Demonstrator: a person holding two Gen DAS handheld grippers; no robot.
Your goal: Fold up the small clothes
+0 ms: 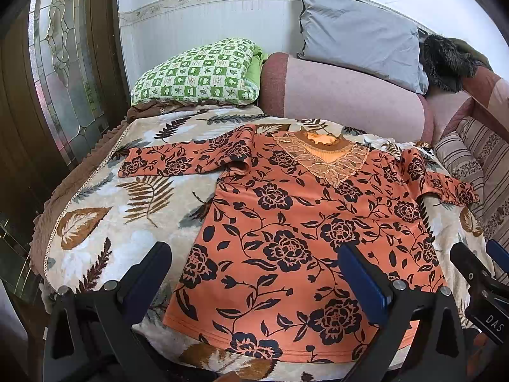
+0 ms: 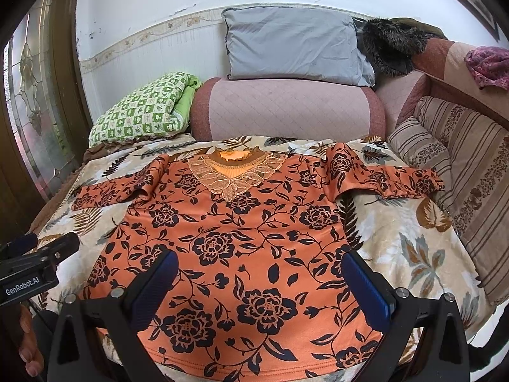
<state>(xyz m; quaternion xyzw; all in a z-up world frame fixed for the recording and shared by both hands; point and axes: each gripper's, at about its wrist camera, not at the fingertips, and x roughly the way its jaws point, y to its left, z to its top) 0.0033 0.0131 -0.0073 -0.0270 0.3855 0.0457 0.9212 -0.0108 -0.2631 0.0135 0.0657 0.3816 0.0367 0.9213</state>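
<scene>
White lettering reading "GenRobot.AI" is showing on the side of the black plastic left hand-held gripper (image 2: pixel 39 259), which is entering the right wrist view from the left edge. The white letters "DAS" are showing on the black plastic body of the right hand-held gripper (image 1: pixel 477 261) at the right edge of the left wrist view, the word running off past what is visible. No other readable text is appearing.

You have soft, even daylight in both views, with no hard shadows or glare on the orange top (image 1: pixel 286 222). Fisheye bending curves the wall (image 2: pixel 159 16) and door (image 1: pixel 63 63), and black vignette fills the corners. Focus stays sharp.
</scene>
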